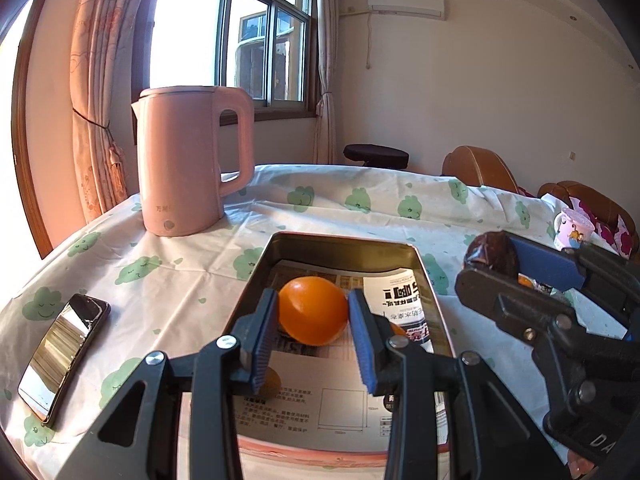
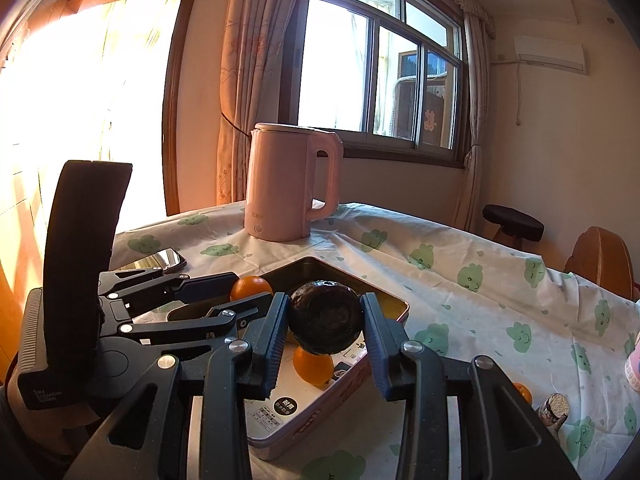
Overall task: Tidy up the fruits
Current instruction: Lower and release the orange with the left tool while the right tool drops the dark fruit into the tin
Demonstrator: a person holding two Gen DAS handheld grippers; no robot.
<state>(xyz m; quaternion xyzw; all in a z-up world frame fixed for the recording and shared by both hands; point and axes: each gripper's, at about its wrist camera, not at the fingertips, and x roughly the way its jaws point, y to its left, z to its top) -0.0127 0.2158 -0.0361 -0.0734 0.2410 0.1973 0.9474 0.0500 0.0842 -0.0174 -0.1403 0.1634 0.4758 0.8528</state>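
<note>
My left gripper (image 1: 313, 309) is shut on an orange (image 1: 313, 310) and holds it over the open metal tin (image 1: 340, 242), which is lined with printed paper. Another orange (image 1: 271, 382) lies in the tin under my left finger. My right gripper (image 2: 324, 322) is shut on a dark avocado (image 2: 325, 317) above the tin (image 2: 394, 312); it shows at the right of the left wrist view (image 1: 494, 254). An orange (image 2: 313, 365) lies in the tin below the avocado. The left gripper's orange (image 2: 250, 286) shows in the right wrist view.
A pink kettle (image 1: 192, 160) stands behind the tin. A phone (image 1: 62, 354) lies at the left. A small cup (image 1: 573, 228) stands at the right edge. On the cloth right of the tin lie an orange (image 2: 522, 392) and a small stub-ended object (image 2: 554, 410).
</note>
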